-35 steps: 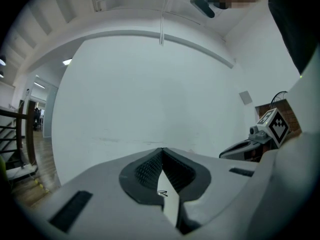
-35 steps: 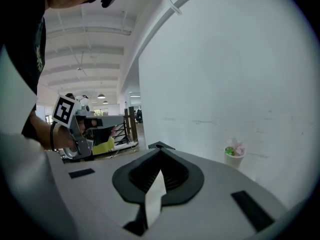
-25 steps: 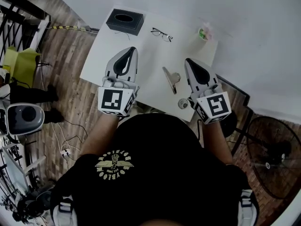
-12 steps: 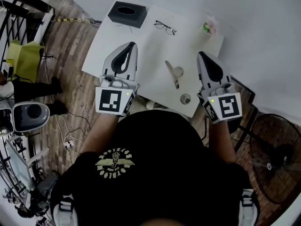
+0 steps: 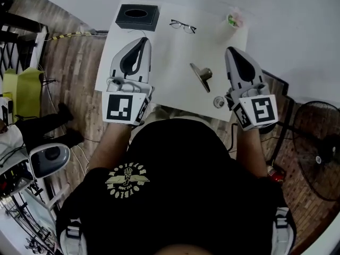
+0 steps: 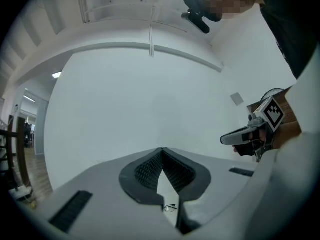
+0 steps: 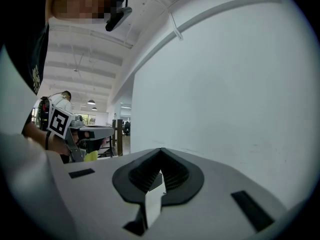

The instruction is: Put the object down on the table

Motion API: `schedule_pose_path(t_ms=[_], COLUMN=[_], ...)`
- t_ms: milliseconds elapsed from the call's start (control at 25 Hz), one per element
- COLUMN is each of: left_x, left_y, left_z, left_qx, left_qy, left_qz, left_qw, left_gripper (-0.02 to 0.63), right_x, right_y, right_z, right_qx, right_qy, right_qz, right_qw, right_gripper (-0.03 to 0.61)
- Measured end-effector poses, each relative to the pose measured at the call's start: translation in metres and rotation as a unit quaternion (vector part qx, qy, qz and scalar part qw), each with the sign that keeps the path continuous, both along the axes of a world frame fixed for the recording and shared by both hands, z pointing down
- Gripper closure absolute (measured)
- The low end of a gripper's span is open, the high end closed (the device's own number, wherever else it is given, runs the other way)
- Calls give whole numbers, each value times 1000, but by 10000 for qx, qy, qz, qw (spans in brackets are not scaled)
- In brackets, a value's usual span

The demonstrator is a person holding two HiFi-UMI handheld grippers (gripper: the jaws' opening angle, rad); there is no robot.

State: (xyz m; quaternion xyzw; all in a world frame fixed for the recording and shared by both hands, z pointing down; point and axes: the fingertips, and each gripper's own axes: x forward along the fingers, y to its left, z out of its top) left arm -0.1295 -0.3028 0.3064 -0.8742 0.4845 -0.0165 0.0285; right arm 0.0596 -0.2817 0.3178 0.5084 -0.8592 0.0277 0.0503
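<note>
A grey metal tool (image 5: 202, 76) with a flat blade lies on the white table (image 5: 170, 84), between my two grippers and touched by neither. A small round metal piece (image 5: 219, 102) rests near the table's front edge, just left of the right gripper's body. My left gripper (image 5: 145, 39) (image 6: 161, 150) hovers over the table's left half, its jaws shut and empty. My right gripper (image 5: 228, 49) (image 7: 161, 150) is over the right edge, also shut on nothing. Each gripper view looks out at a white wall.
At the table's back stand a black tissue box (image 5: 137, 16), a pair of glasses (image 5: 183, 26) (image 6: 170, 208) and a small cup with green in it (image 5: 232, 20). A floor fan (image 5: 319, 153) stands to the right and chairs and gear (image 5: 45, 161) to the left on the wood floor.
The right gripper has drawn a little to the right, away from the metal tool, which stays flat on the table. The head view has shifted; both grippers stay shut.
</note>
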Motion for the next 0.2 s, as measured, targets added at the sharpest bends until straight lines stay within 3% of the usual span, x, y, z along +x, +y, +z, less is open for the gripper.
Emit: schedule_pose_path(t_ms=[200], left_x=[-20], left_y=[-1], left_z=[-1], left_qx=[-31], left_qy=[0], left_qz=[311], left_qw=[9995], left_gripper=[607], right_x=[-32], right_y=[7], right_z=[-8], right_qx=[12], right_qy=[-100], right_qz=[191], right_qw=[9998], right_gripper=[577])
